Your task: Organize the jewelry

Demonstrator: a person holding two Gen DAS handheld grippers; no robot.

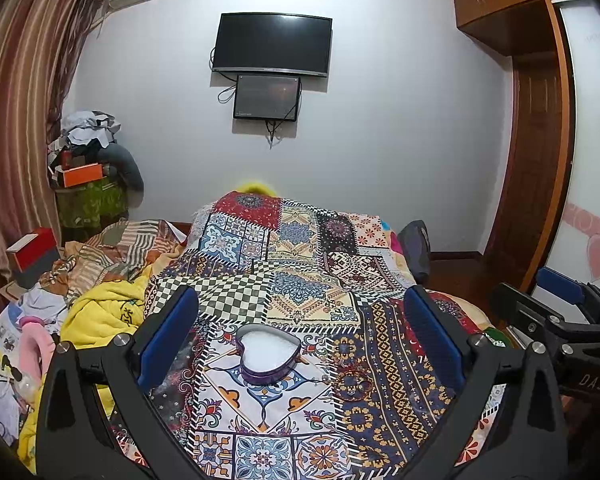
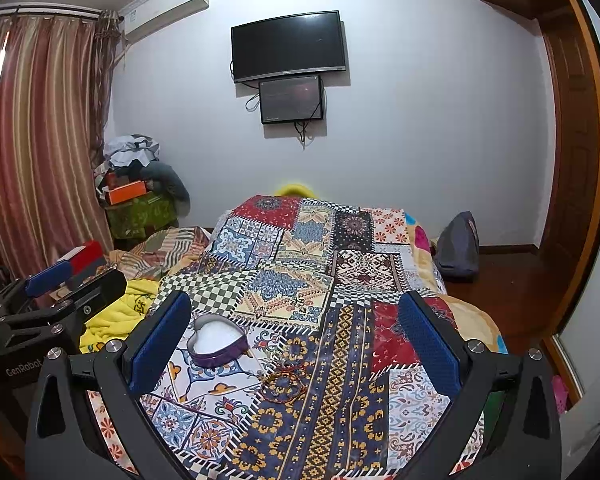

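The left gripper (image 1: 300,344) hangs low over the bed with its blue fingers (image 1: 168,336) spread wide and empty, and the heart-shaped box (image 1: 268,354) sits between them on the patchwork blanket (image 1: 300,264). The box is purple-walled, open, with a white lining. Just to its right lies a red bracelet (image 1: 354,384), flat on the blanket and apart from the box. The right gripper (image 2: 296,344) is likewise spread and empty, with the bracelet (image 2: 282,386) between its fingers. A yellow towel (image 1: 100,312) is bunched to the left of the blanket. On the far wall hangs a television (image 1: 272,44).
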